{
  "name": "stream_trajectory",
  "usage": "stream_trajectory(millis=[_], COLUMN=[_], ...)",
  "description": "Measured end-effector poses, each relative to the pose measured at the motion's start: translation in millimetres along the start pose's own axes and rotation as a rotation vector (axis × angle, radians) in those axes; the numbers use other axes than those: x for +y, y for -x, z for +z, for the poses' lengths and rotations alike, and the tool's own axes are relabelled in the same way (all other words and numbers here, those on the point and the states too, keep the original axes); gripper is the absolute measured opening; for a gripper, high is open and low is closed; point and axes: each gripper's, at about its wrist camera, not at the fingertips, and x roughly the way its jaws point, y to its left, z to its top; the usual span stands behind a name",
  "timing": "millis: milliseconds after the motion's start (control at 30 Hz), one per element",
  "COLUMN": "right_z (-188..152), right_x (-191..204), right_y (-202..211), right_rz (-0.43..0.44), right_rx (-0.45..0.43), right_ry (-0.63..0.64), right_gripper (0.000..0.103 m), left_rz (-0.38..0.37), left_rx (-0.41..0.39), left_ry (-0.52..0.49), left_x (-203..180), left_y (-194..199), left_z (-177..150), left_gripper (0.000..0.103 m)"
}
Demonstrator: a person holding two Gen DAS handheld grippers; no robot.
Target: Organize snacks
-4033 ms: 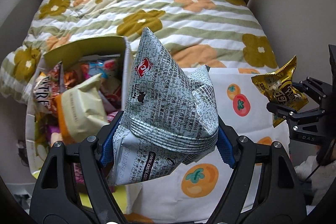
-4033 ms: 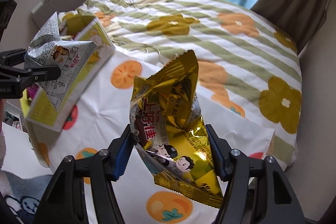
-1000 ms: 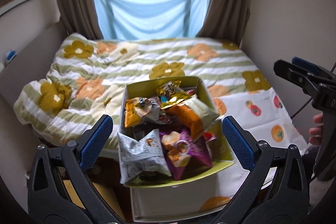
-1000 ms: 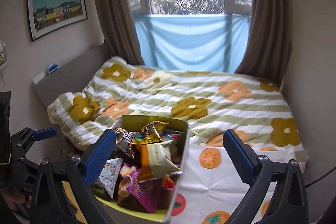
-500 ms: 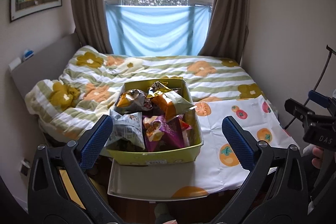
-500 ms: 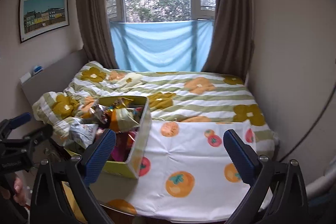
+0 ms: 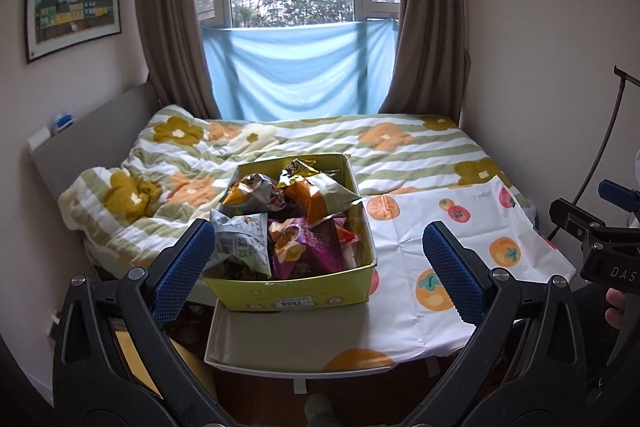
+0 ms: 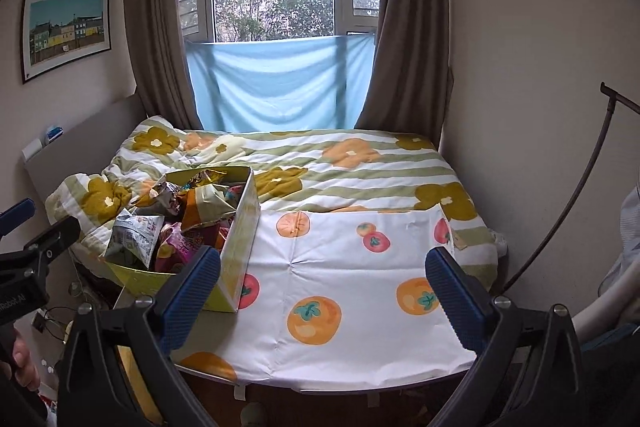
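Observation:
A yellow-green cardboard box (image 7: pixel 304 293) (image 8: pixel 242 227) stands on the left part of a small table, heaped with snack bags. A grey printed bag (image 7: pixel 240 241) (image 8: pixel 132 239) lies at its near left, a purple bag (image 7: pixel 312 247) beside it, an orange-and-silver bag (image 7: pixel 316 193) (image 8: pixel 204 203) and a gold bag (image 7: pixel 296 169) behind. My left gripper (image 7: pixel 318 267) hangs open and empty in front of the box, well back from it. My right gripper (image 8: pixel 322 293) is open and empty too, over the tablecloth (image 8: pixel 340 267) to the right of the box.
The white cloth with orange fruit prints (image 7: pixel 460 239) covers the table's right part; bare table edge (image 7: pixel 280 339) shows at the left. Behind lies a bed with a flowered striped quilt (image 8: pixel 340 167). Walls close in on both sides. A dark cable (image 8: pixel 568 203) hangs at the right.
Four seconds ago each gripper held a bag, grey left and gold right; both bags now lie in the box. Both grippers have drawn back and up, still open over the last second.

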Motion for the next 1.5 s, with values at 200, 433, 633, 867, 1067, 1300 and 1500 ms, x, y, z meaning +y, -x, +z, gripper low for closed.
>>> stream_trajectory(millis=[200, 433, 633, 867, 1067, 1300, 1500], right_z=[1, 3, 5, 6, 7, 7, 6], right_x=[-5, -4, -4, -6, -3, -4, 0], right_y=[1, -1, -1, -3, -3, -4, -2], right_rz=[-0.005, -0.005, -0.007, -0.011, -0.016, -0.017, -0.021], right_rx=[-0.007, -0.01, -0.014, -0.01, -0.009, -0.009, -0.01], right_ry=[-0.008, -0.009, -0.012, -0.013, -0.012, -0.012, -0.015], right_gripper=[0.102, 0.102, 0.102, 0.102, 0.102, 0.102, 0.102], left_rz=[-0.013, -0.01, -0.017, -0.028, -0.031, -0.05, -0.043], left_rx=[0.005, 0.002, -0.001, 0.008, 0.013, 0.025, 0.033], left_ry=[0.004, 0.002, 0.001, 0.005, 0.008, 0.018, 0.019], left_x=[-3, -3, -2, 0, 2, 6, 10], left_y=[-3, -4, -6, -6, -7, -10, -12], left_z=[2, 3, 3, 2, 1, 1, 0], left_gripper=[0.103, 0.103, 0.103, 0.103, 0.103, 0.103, 0.103])
